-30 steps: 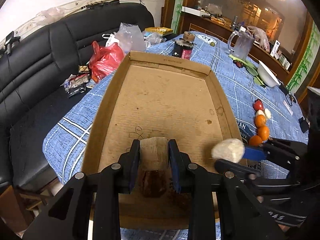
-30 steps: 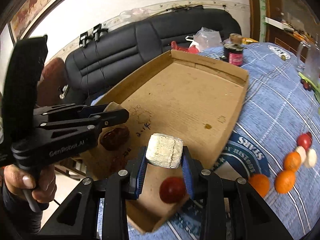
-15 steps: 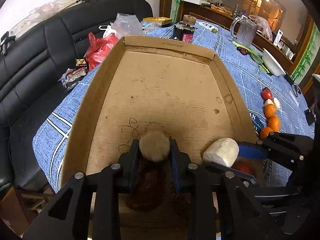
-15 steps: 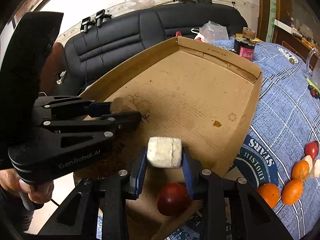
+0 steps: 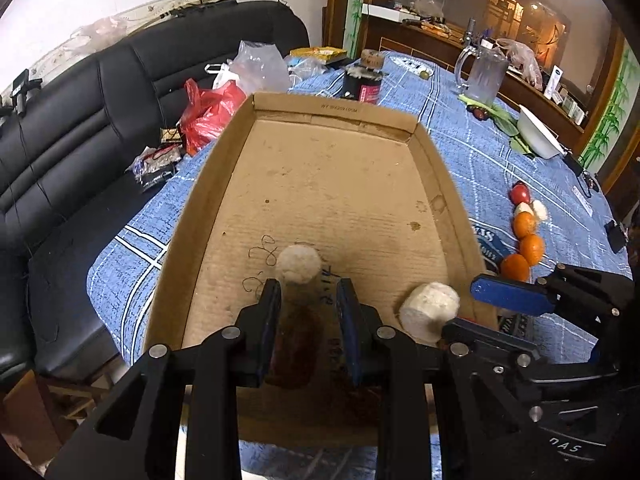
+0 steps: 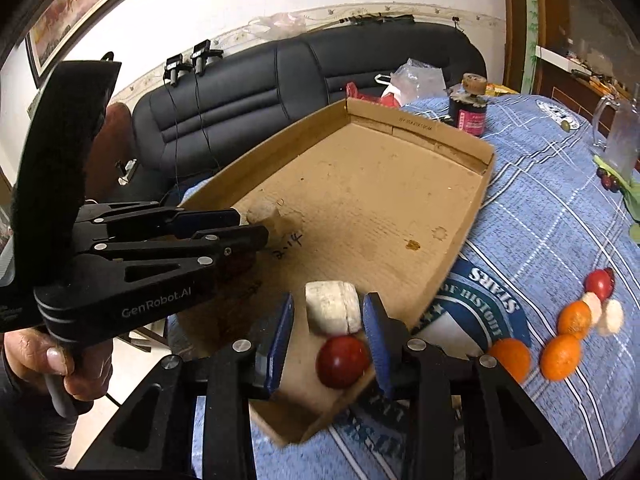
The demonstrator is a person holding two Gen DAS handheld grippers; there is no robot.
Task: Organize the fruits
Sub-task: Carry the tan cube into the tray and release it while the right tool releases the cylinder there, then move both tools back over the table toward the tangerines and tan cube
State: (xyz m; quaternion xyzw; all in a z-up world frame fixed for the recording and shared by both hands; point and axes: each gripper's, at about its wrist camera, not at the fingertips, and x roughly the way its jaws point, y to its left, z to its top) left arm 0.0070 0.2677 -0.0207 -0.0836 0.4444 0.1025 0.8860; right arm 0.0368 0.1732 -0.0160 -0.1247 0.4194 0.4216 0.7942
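Over the cardboard tray's (image 6: pixel 472 200) near edge, the right gripper's (image 6: pixel 328 316) jaws are opening around a white foam fruit (image 6: pixel 332 307) beside a red one (image 6: pixel 342 366), while the left gripper (image 5: pixel 308 304), nearly closed, is hovering empty just behind another white fruit (image 5: pixel 299 263).

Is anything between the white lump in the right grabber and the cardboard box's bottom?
Nothing visible. The white cylindrical chunk sits between the right gripper's opening jaws, at the brown cardboard box's floor; a round red fruit lies beside it. The left gripper's pale round piece is well aside.
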